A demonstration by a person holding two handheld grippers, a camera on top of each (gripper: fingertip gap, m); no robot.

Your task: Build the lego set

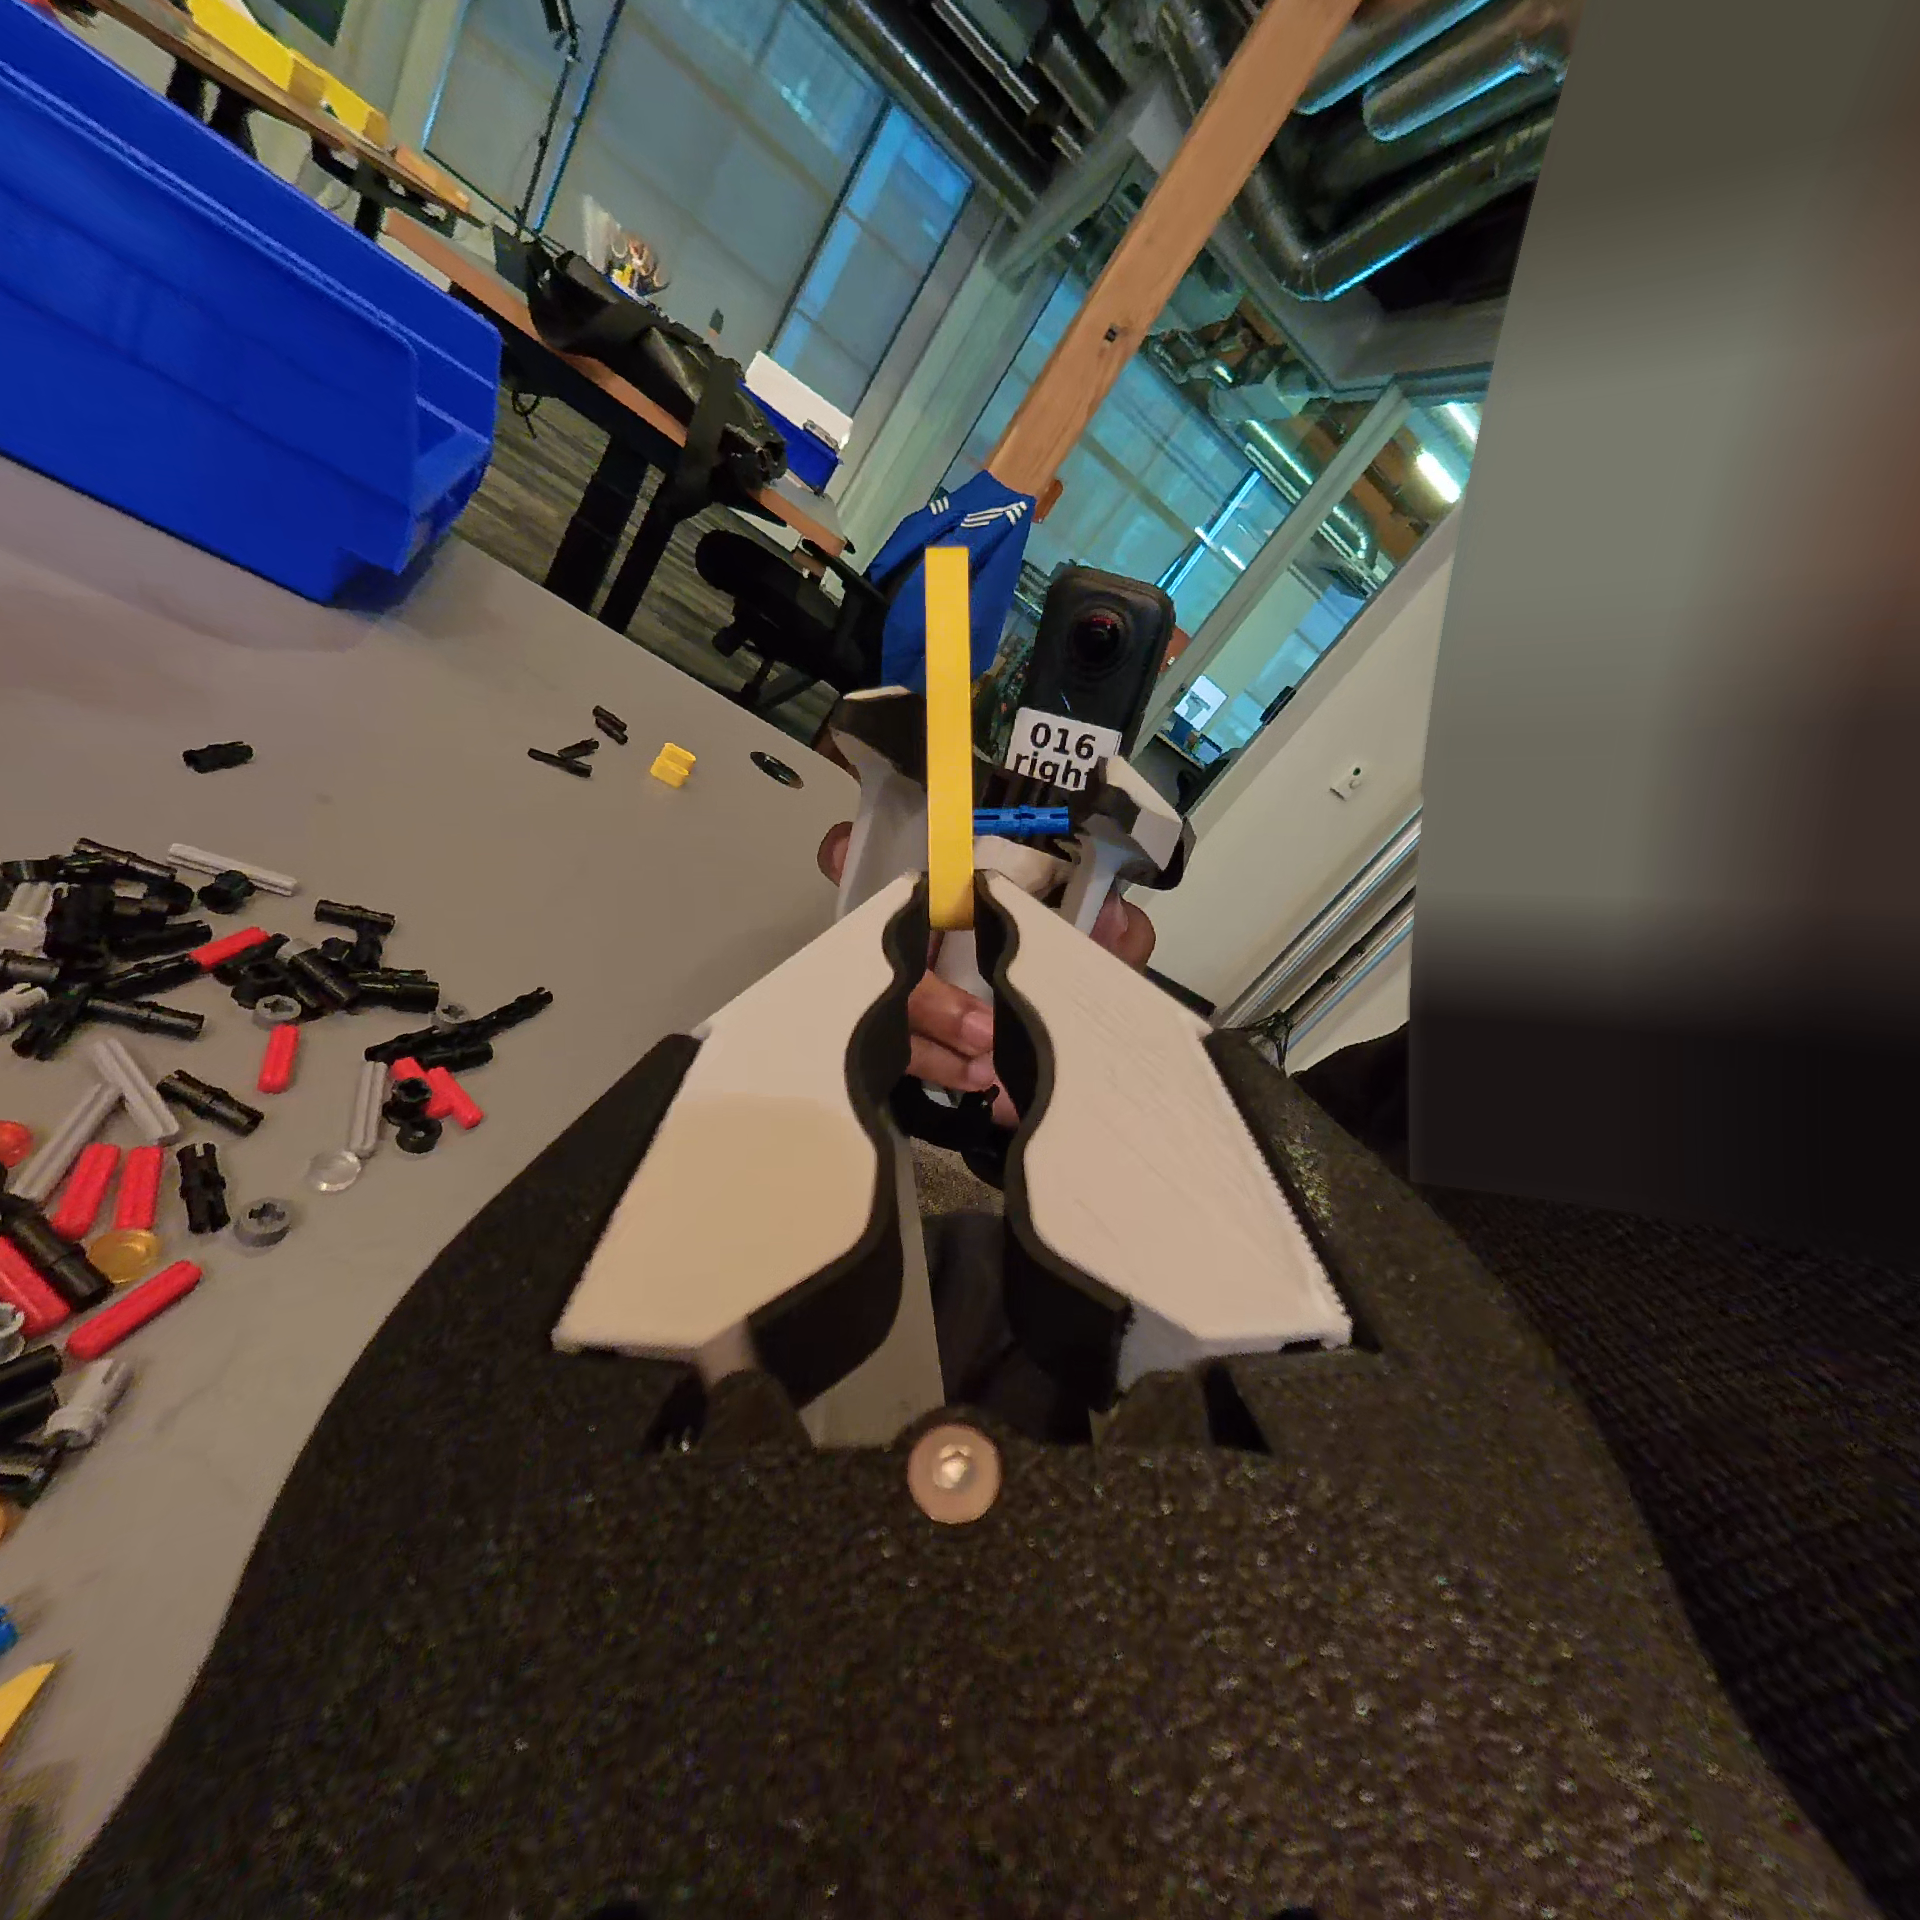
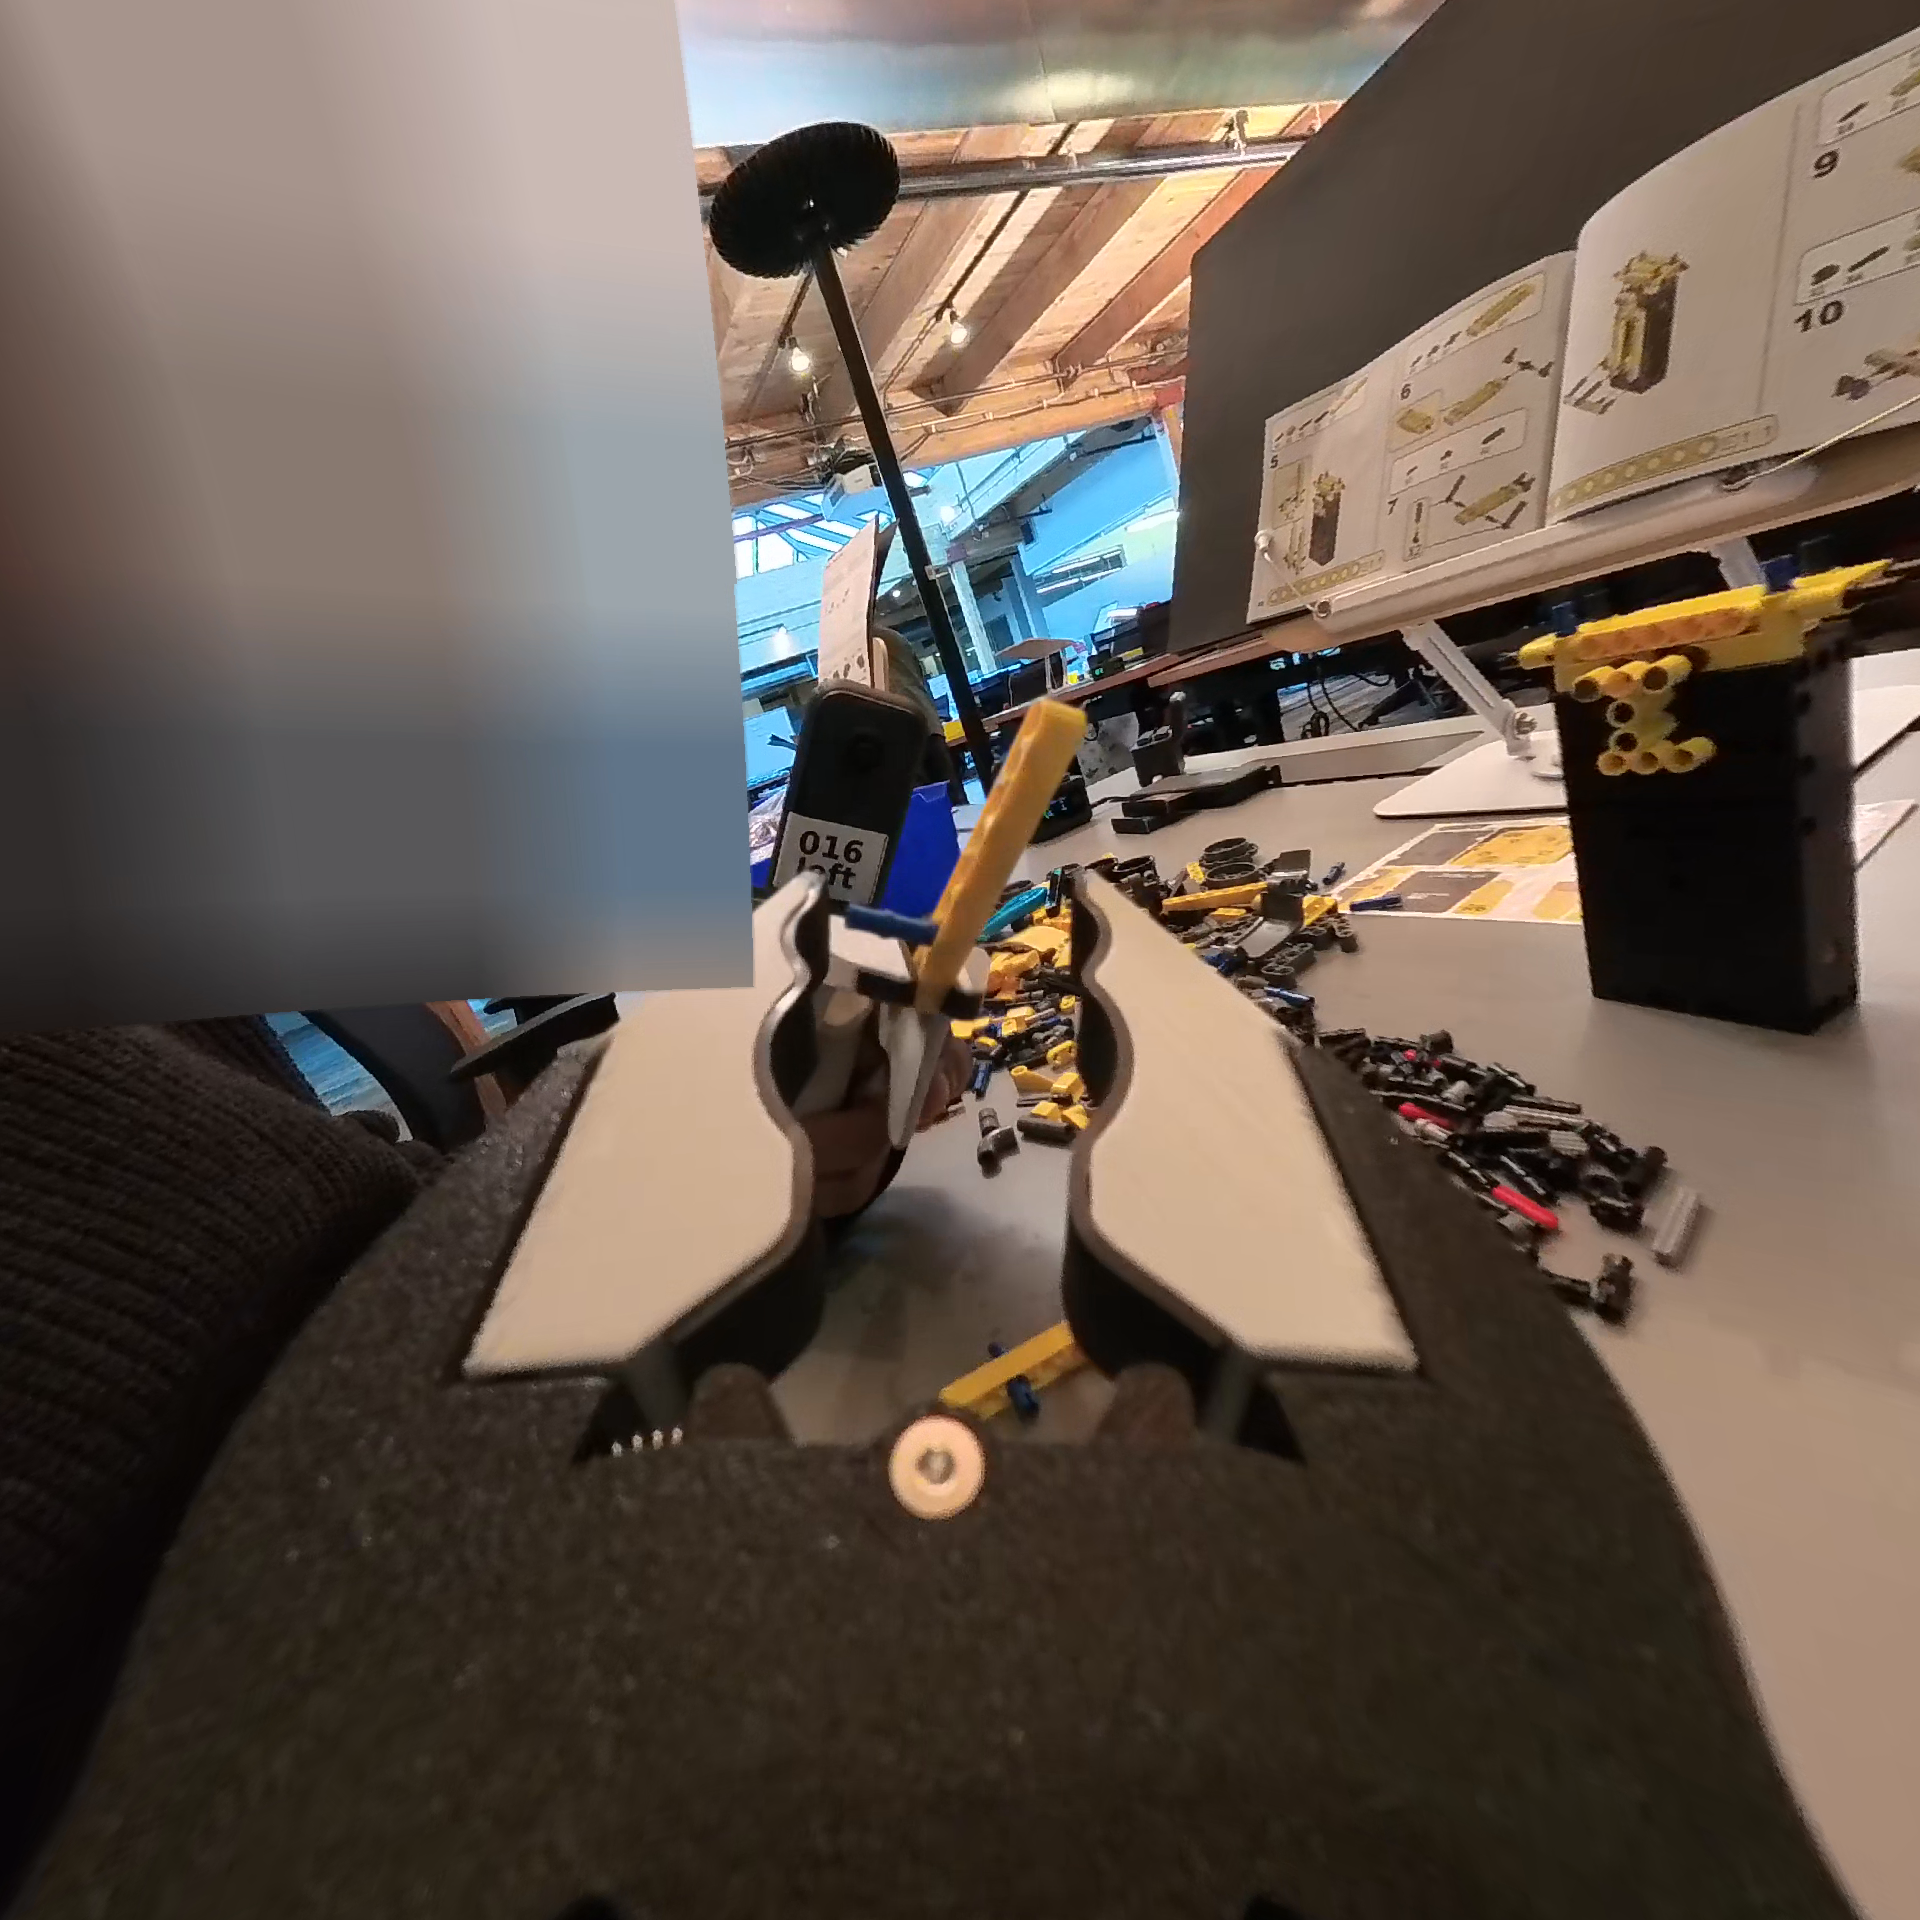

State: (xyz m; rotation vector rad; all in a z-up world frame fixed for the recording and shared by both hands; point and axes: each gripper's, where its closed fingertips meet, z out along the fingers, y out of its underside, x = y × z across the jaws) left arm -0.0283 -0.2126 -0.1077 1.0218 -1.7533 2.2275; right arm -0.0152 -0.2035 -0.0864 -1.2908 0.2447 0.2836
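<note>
While clamped upright in left hand-held gripper (image 1: 948, 902), yellow beam (image 1: 948, 727) with blue pin (image 1: 1023, 819) pointing toward right hand-held gripper (image 2: 940, 925), jaws wide, empty.

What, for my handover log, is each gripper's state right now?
Left gripper: shut on the yellow beam.
Right gripper: open, gripping nothing.

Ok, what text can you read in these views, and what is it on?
I don't repeat wording; here is what bears it.
Sticker on the camera opposite, left wrist view: printed, legible.
Second sticker on the other camera, right wrist view: printed, legible.
Open booklet: step numbers, legible.
Flat leaflet: too small to read.
</note>
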